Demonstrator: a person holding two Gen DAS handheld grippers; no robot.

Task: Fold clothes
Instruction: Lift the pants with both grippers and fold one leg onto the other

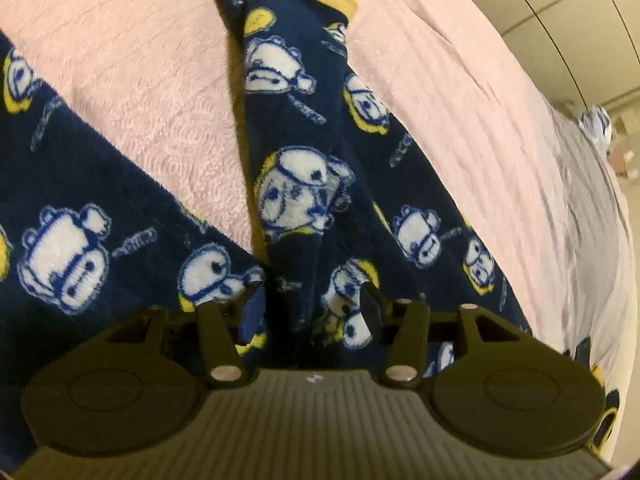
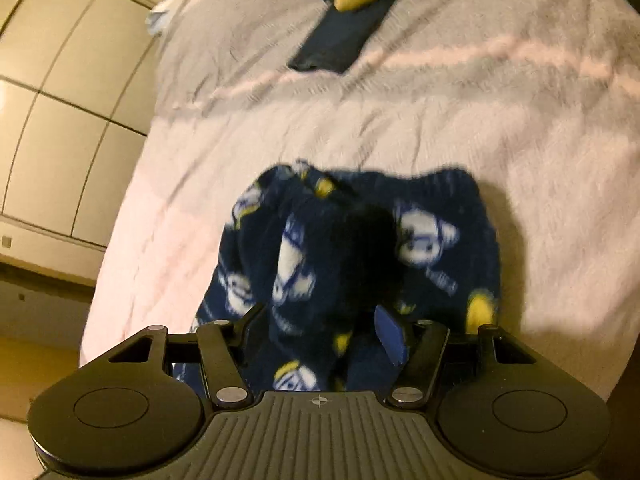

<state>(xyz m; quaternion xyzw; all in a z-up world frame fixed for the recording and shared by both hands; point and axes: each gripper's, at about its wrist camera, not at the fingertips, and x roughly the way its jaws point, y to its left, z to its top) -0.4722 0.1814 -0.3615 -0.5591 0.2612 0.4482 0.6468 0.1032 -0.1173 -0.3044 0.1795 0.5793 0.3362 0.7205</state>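
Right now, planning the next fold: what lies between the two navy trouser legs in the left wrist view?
Only bare pink blanket lies between the two navy trouser legs, seen in the left wrist view.

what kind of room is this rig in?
Most likely a bedroom. A pink fleece blanket spreads over what looks like a bed, wardrobe-style cabinet doors stand beside it, and navy cartoon-print pyjamas lie on top.

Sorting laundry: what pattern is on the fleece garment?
Navy fleece garment with white cartoon figures, yellow accents; clearest in left wrist view.
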